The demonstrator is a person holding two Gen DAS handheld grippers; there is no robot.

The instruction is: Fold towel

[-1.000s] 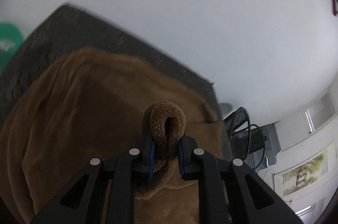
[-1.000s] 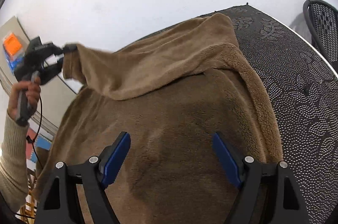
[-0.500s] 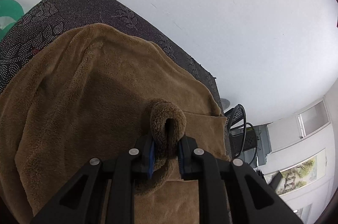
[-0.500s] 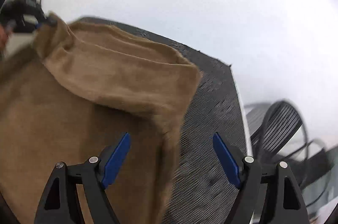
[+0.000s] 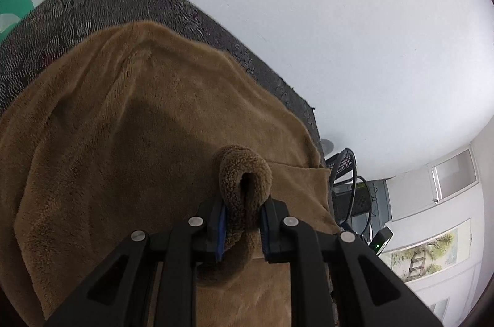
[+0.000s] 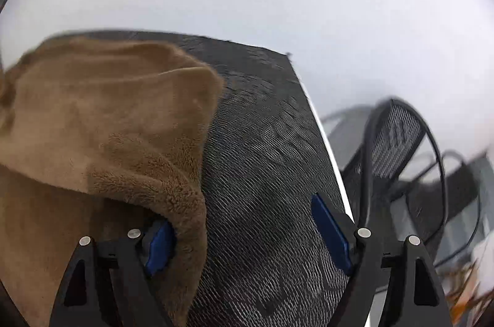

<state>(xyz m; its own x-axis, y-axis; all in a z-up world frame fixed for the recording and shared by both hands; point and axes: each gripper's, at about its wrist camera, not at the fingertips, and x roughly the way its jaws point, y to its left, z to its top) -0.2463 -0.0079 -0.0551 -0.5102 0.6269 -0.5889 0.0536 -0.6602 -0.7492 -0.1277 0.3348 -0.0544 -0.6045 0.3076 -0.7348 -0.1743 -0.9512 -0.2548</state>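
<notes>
Left gripper point(image 5: 242, 226): we kept a corner of the brown towel point(image 5: 123, 142) pinched.
Right gripper point(image 6: 247, 234): we held its jaws spread wide, empty, above the dark tablecloth point(image 6: 271, 172).

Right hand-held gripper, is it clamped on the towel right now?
No, the right hand-held gripper stands wide open over the dark table mat, with the brown towel only draping by one blue pad.

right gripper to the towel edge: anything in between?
Nothing visible. The right gripper is open; only bare dark tablecloth shows between its fingers, with the brown towel's edge draped at its left finger. The left gripper already pinches a towel fold.
</notes>
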